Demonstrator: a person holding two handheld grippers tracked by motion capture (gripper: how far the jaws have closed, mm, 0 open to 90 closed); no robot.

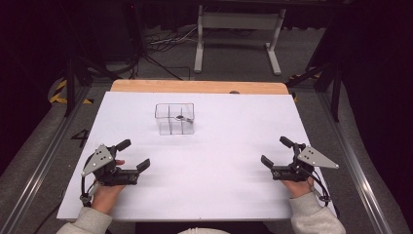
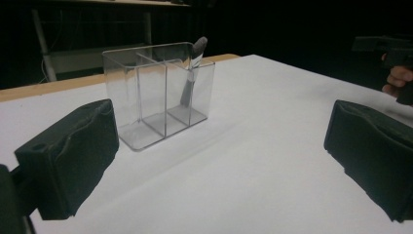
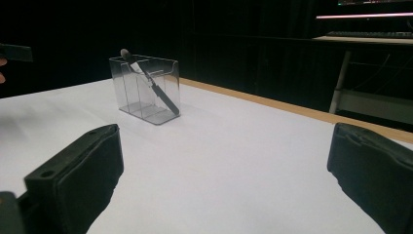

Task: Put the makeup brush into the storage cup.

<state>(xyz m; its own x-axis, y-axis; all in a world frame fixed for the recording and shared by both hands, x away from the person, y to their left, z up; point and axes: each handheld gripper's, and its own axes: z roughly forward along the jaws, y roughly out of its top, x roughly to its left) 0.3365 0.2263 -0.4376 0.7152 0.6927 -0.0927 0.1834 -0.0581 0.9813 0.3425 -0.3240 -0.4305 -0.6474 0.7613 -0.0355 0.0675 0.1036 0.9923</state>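
Note:
A clear plastic organiser box (image 1: 174, 118) with several compartments stands on the white table cover, toward the far middle. A dark makeup brush (image 1: 182, 117) leans inside its right compartment, tip up; the brush (image 2: 191, 78) and box (image 2: 156, 92) show in the left gripper view, and again in the right gripper view as brush (image 3: 148, 80) and box (image 3: 146, 90). My left gripper (image 1: 132, 155) rests open near the front left, nothing between its jaws. My right gripper (image 1: 276, 151) is open near the front right, also empty. Both are well short of the box.
The white cover (image 1: 214, 161) spans most of the table, with a strip of wooden tabletop (image 1: 195, 87) at the far edge. Beyond it stand a white metal frame (image 1: 238, 34) and cables on a dark floor. The other hand's gripper (image 2: 389, 48) shows far right in the left gripper view.

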